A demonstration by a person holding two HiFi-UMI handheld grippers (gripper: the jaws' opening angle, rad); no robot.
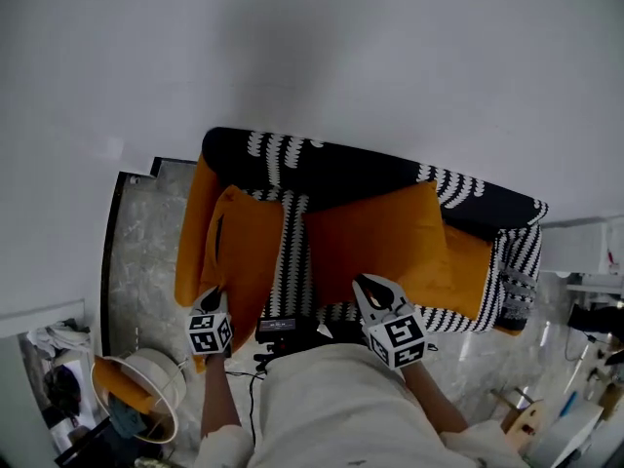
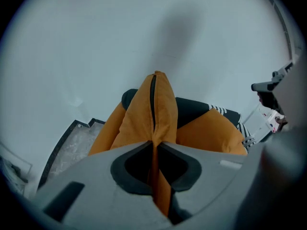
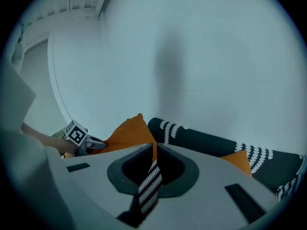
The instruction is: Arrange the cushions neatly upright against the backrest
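Observation:
A black sofa [image 1: 351, 169] with white zigzag stripes stands against a white wall. Two orange cushions lie on its seat. My left gripper [image 1: 211, 298] is shut on the front edge of the left cushion [image 1: 244, 252]; in the left gripper view that cushion [image 2: 156, 104] rises on edge from between the jaws of the left gripper [image 2: 154, 145]. My right gripper [image 1: 371, 284] is shut on the front edge of the larger right cushion [image 1: 385, 237]. In the right gripper view, orange and black-and-white striped fabric [image 3: 149, 181] is pinched in the right gripper [image 3: 153, 150].
A round white basket [image 1: 146, 383] with orange cloth stands on the grey marble floor [image 1: 136, 252] to the sofa's left. White furniture and clutter [image 1: 585, 359] crowd the right side. The person's pale torso [image 1: 331, 408] is close to the sofa's front.

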